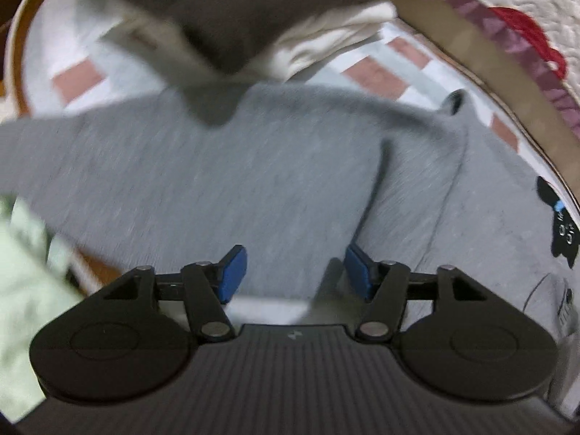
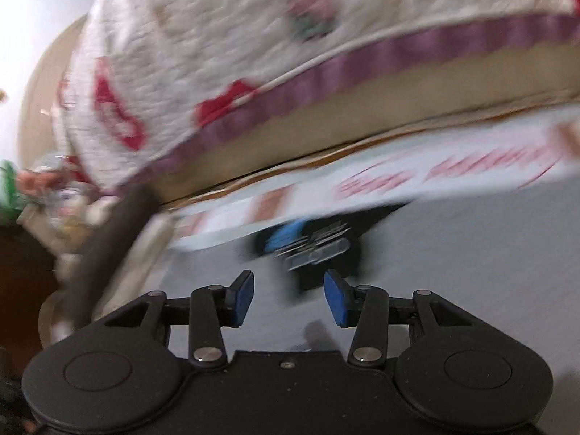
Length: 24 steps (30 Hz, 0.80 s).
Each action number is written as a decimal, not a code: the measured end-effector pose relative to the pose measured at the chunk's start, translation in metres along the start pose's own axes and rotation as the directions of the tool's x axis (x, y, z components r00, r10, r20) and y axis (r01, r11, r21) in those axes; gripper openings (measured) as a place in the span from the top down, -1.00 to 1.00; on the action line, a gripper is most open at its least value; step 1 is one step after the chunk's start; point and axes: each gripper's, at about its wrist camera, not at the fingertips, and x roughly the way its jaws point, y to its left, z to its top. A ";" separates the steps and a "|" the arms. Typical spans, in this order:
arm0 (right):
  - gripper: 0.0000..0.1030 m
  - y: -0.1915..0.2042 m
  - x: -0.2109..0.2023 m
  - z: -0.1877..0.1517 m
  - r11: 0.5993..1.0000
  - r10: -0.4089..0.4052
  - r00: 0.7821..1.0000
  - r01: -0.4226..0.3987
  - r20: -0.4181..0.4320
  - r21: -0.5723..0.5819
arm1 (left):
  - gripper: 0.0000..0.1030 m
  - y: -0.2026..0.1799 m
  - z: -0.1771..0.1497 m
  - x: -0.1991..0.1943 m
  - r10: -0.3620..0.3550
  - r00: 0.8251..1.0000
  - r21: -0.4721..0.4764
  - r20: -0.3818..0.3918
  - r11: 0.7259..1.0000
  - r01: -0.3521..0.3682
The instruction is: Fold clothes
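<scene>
A grey sweatshirt (image 1: 253, 166) lies spread on a white mat with pink squares; a fold line runs down its right part and a black cartoon print (image 1: 558, 224) sits at its right edge. My left gripper (image 1: 295, 272) is open and empty, hovering just above the grey cloth. My right gripper (image 2: 289, 299) is open and empty above the same grey garment (image 2: 453, 261), with its black and blue print (image 2: 308, 243) just ahead of the fingers. Both views are blurred by motion.
A dark grey garment (image 1: 246, 11) and a cream one (image 1: 326, 47) lie piled beyond the sweatshirt. A pale green cloth (image 1: 25, 272) is at the left. A white quilt with red patches and purple trim (image 2: 253, 54) hangs behind, above a tan edge (image 2: 362, 116).
</scene>
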 end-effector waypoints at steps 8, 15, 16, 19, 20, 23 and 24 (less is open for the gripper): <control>0.07 0.075 0.035 -0.053 0.934 -0.010 0.958 -0.094 -0.288 -0.345 | -0.27 0.026 -0.013 -0.011 0.045 0.998 -0.019 -0.053 0.999 -0.046; 0.09 0.053 0.037 -0.050 0.962 -0.090 0.938 -0.005 -0.334 -0.272 | -0.26 0.084 -0.014 -0.010 -0.115 0.991 -0.450 0.073 0.883 0.135; 0.08 0.052 0.035 -0.049 0.967 -0.084 0.938 -0.004 -0.337 -0.253 | -0.26 0.094 -0.015 -0.009 -0.128 0.984 -0.517 0.123 0.838 0.174; 0.08 0.054 0.034 -0.053 0.967 -0.090 0.936 0.001 -0.341 -0.254 | -0.21 0.107 -0.016 -0.010 -0.043 0.981 -0.582 0.188 0.800 0.147; 0.08 0.057 0.037 -0.055 0.964 -0.095 0.935 0.002 -0.341 -0.264 | -0.21 0.108 -0.016 -0.010 -0.027 0.979 -0.574 0.202 0.807 0.140; 0.08 0.064 0.043 -0.060 0.951 -0.115 0.935 0.007 -0.334 -0.308 | -0.10 0.110 -0.016 -0.008 -0.021 0.968 -0.540 0.250 0.827 0.158; 0.07 0.065 0.045 -0.060 0.946 -0.121 0.936 0.008 -0.332 -0.323 | 0.08 0.112 -0.014 -0.005 -0.053 0.963 -0.525 0.264 0.830 0.190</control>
